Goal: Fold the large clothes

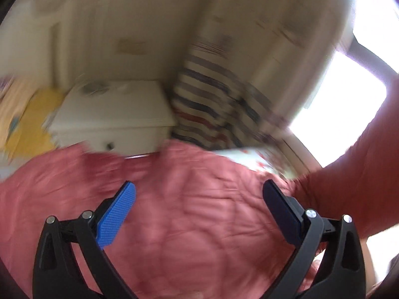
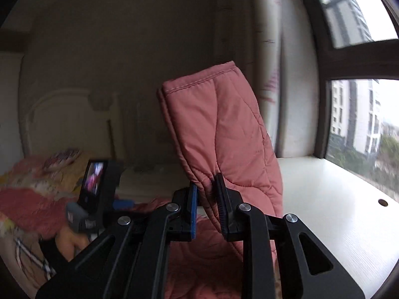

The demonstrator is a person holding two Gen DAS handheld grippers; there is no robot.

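Observation:
A large pink quilted garment (image 1: 189, 214) lies spread and wrinkled under my left gripper (image 1: 199, 189), which is open with nothing between its blue pads. The left wrist view is blurred. In the right wrist view, my right gripper (image 2: 207, 186) is shut on a stitched edge of the same pink garment (image 2: 219, 129), and a folded flap of it stands up above the fingers. More of the garment lies below the right gripper. The left gripper's body with its small screen (image 2: 93, 186) shows at the left of the right wrist view.
A white bedside cabinet (image 1: 112, 112) stands beyond the garment. A striped cloth (image 1: 207, 99) hangs next to it. Yellow bedding (image 1: 27, 117) lies at the left. A white window ledge (image 2: 336, 199) runs along the right under a window (image 2: 361, 124).

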